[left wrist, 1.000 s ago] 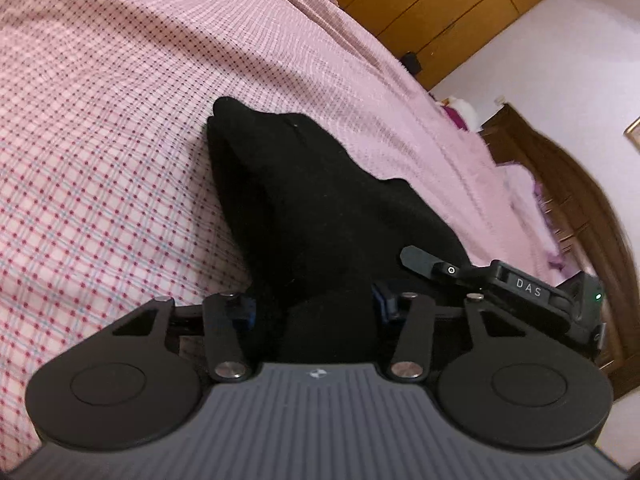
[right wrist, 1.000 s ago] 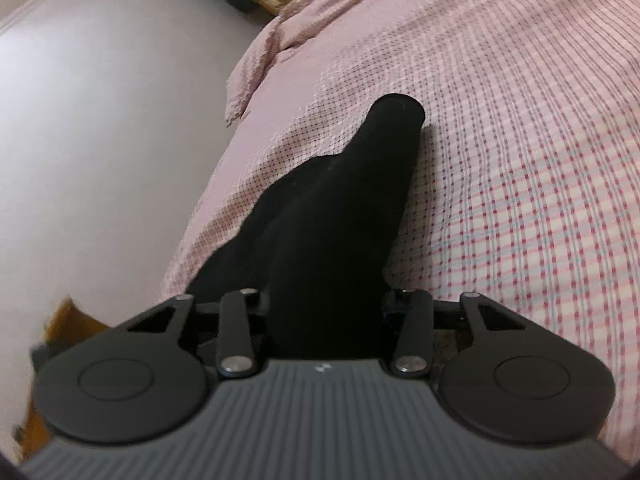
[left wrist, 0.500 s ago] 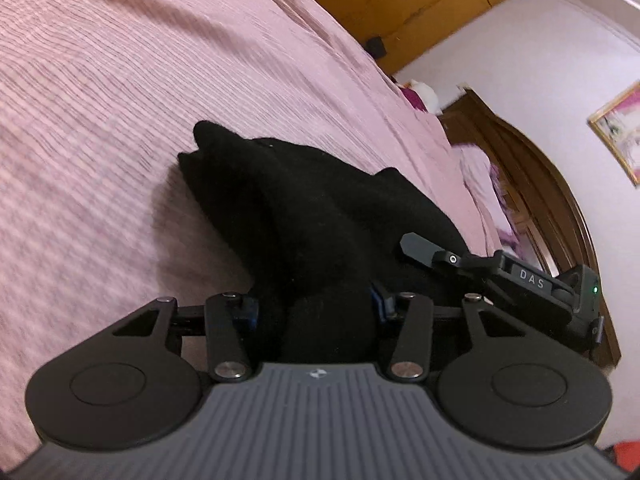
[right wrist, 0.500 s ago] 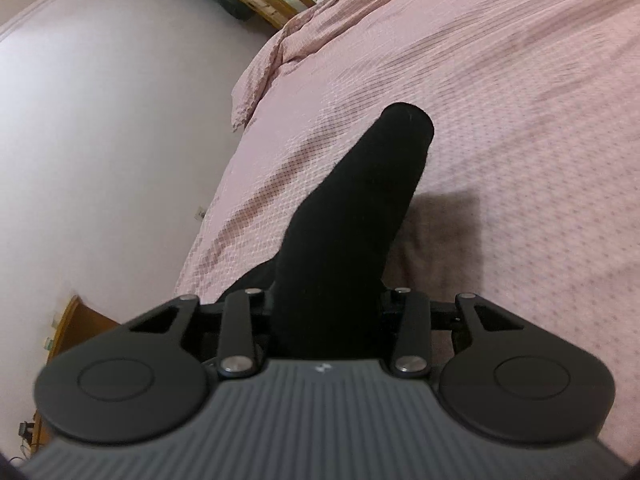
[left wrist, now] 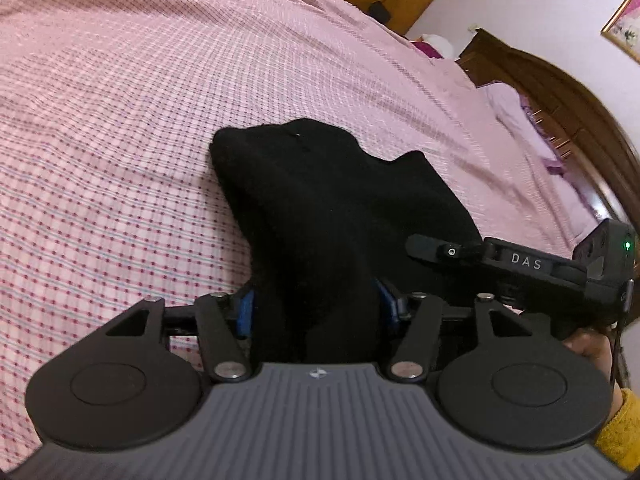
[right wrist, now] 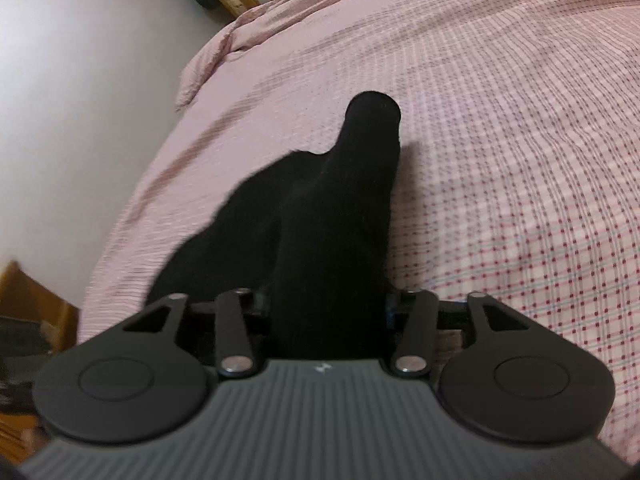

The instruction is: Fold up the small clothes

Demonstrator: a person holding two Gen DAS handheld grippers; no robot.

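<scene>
Both grippers, left (left wrist: 316,308) and right (right wrist: 328,308), are clamping the black sock (left wrist: 332,208); I'm matching edges mid-frame, lowering evenly onto the bedspread (left wrist: 120,120).

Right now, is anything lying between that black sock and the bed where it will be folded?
Nothing visible. The black sock is clamped in both the left gripper and right gripper, its far end over bare pink bedspread.

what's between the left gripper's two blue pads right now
Black garment fabric fills the gap between the left gripper's blue pads; the left wrist view shows it bunched there, trailing onto the pink checked bedspread.
</scene>
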